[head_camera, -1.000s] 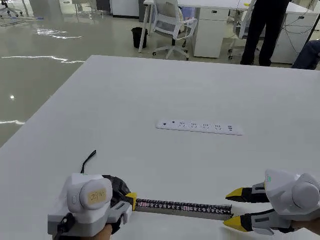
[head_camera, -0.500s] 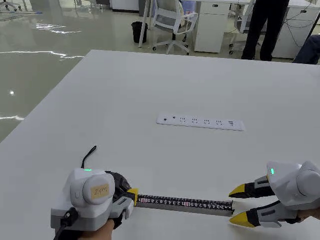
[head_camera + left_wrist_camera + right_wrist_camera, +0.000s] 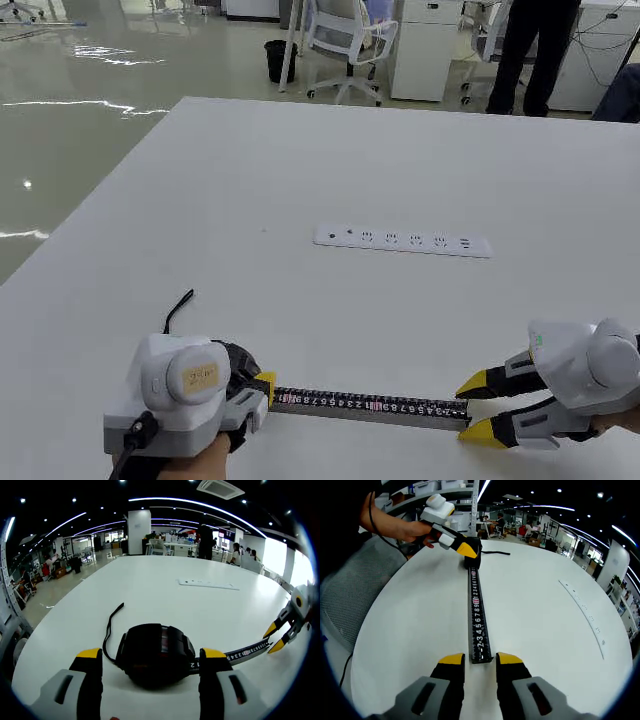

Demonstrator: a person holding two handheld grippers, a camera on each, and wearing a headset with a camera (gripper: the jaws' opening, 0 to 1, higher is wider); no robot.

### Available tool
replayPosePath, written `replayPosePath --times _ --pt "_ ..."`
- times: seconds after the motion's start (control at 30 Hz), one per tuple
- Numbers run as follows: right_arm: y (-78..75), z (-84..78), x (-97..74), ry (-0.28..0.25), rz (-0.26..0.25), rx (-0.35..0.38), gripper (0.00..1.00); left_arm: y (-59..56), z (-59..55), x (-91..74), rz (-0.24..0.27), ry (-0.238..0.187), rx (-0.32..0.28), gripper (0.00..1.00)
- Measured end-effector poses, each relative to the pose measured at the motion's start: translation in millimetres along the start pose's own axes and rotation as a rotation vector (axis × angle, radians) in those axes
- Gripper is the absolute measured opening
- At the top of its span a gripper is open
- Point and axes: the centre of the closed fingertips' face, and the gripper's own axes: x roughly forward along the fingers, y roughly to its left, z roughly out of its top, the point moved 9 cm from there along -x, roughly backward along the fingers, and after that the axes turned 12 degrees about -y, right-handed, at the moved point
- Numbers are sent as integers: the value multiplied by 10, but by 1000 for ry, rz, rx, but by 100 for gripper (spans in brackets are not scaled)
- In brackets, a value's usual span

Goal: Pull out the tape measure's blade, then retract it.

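The tape measure point(image 3: 238, 362) is lying at the near left of the white desk point(image 3: 300, 170), its black body being flanked by the jaws of the left gripper point(image 3: 151, 654). Those jaws are being held wide, one on each side of the body. One yellow tip is being set close against the side where the blade leaves, while a sliver of desk is being shown at the other, so whether the body is being squeezed cannot be told. The blade point(image 3: 370, 405) is being laid out flat on the desk, running from the body to the right along the near edge, with its printed numbers facing up. Its free end is being framed by the yellow tips of the right gripper point(image 3: 480, 659). These jaws are being held a little apart, slightly wider than the blade, and nothing is being clamped; thin gaps are being left on both sides. A black strap point(image 3: 111, 625) is trailing from the body toward the far left and lying loose on the desk. A white power strip point(image 3: 403, 241) is lying farther back, near the middle of the desk, well apart from the blade.
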Motion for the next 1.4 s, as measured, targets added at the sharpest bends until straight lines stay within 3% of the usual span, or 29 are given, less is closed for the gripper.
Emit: replayPosePath --times 0.17,0.73,1.2,1.4 --pt "-22 -20 15 -4 -14 -2 16 -2 -3 5 5 -1 -12 75" --pt "-23 -8 17 -6 10 -5 15 -19 -19 19 37 -5 -25 71" --pt "-46 -7 10 -5 0 -13 15 -64 12 71 47 8 -82 63" --pt "-47 -4 11 -5 1 -16 15 -70 17 73 48 18 -65 62"
